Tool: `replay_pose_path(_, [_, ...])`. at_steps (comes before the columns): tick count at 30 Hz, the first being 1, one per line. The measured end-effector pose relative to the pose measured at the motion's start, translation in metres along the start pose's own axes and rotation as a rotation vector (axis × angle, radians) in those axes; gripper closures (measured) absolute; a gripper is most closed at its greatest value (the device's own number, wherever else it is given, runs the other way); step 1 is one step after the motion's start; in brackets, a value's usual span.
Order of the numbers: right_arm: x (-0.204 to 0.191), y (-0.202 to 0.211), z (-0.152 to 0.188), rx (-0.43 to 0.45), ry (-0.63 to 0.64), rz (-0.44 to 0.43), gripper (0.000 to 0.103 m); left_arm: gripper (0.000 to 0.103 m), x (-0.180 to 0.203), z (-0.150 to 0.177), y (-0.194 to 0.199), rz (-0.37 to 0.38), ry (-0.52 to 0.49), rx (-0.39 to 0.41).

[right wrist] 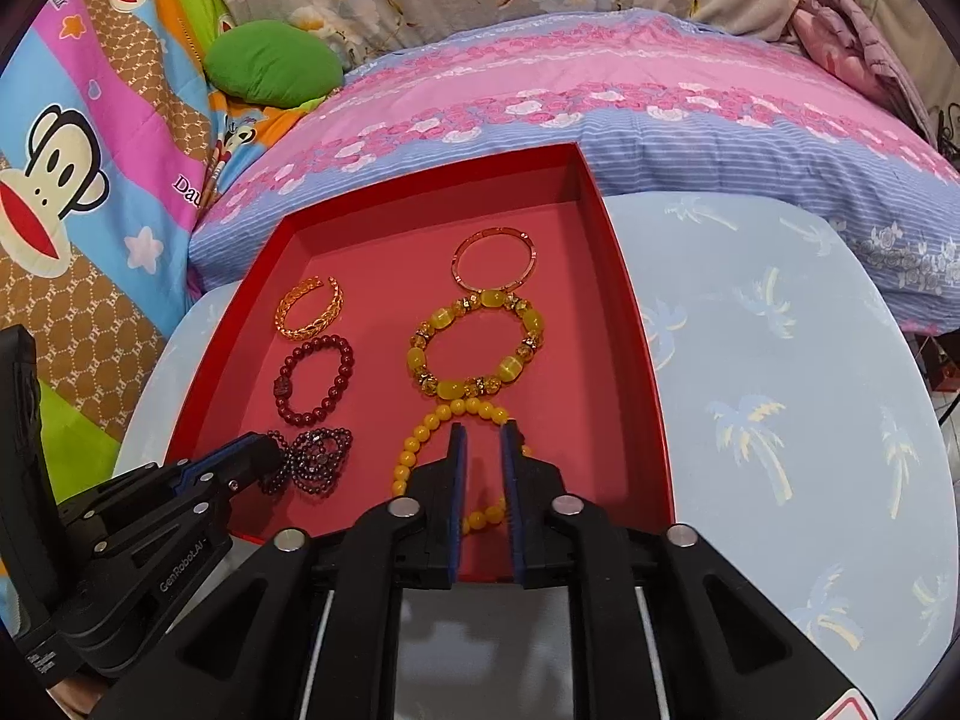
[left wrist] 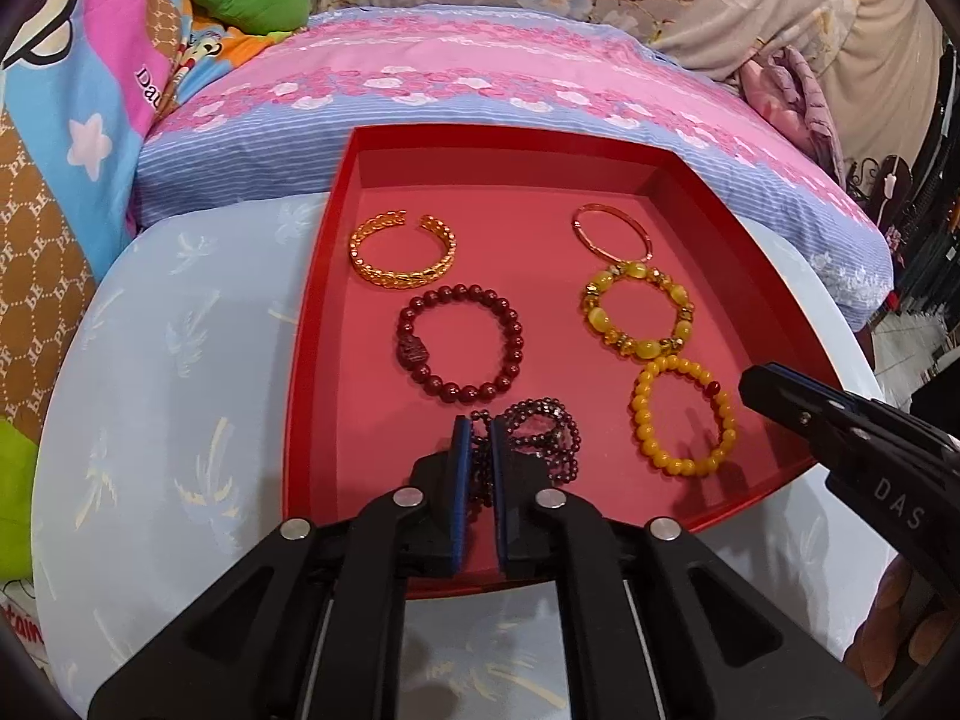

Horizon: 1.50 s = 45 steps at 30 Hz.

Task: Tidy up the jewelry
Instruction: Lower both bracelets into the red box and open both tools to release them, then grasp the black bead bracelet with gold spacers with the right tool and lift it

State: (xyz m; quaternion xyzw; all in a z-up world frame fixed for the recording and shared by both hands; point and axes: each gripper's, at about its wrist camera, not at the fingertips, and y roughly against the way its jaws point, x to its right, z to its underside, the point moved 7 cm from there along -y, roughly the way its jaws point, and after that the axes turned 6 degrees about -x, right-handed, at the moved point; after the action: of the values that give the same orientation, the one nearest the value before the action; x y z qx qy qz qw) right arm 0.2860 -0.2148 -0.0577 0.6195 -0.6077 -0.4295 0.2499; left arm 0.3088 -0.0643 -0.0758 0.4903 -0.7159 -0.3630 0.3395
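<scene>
The left gripper (left wrist: 478,429) is clenched on a dark multi-strand bead bracelet (left wrist: 543,435) at the red tray's (left wrist: 312,360) six o'clock edge. The right gripper (right wrist: 483,432), marked "DAS", hovers with its jaws slightly parted and empty over the yellow bead bracelet (right wrist: 414,450). At twelve o'clock lie a gold cuff (left wrist: 402,257) and a thin bangle (left wrist: 612,234); mid-tray, a dark red bracelet (left wrist: 459,343) and a citrine bracelet (left wrist: 636,309).
</scene>
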Motion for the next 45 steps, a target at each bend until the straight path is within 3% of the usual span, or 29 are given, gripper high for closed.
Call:
replay_pose_path(1, [0.000, 0.002, 0.000, 0.009, -0.001, 0.003, 0.076, 0.095, 0.000, 0.000, 0.000, -0.001, -0.001, 0.003])
replay_pose_path(3, [-0.001, 0.004, -0.001, 0.023, -0.002, 0.006, 0.073, 0.091, 0.001, 0.001, 0.001, 0.000, -0.004, 0.006])
replay_pose_path(10, [0.000, 0.014, -0.001, 0.037, -0.003, 0.003, 0.073, 0.080, 0.006, 0.000, 0.005, -0.001, -0.003, 0.019])
replay_pose_path(18, [0.007, 0.039, 0.013, 0.058, -0.004, 0.009, 0.073, 0.079, 0.007, 0.008, 0.028, 0.004, 0.008, 0.038])
replay_pose_path(29, [0.022, 0.072, 0.074, 0.017, -0.013, 0.011, 0.073, 0.073, 0.024, 0.044, 0.074, 0.009, -0.015, 0.084])
replay_pose_path(45, [-0.004, 0.082, 0.169, -0.097, -0.005, -0.066, 0.073, 0.073, 0.029, 0.133, 0.095, 0.028, 0.010, -0.003])
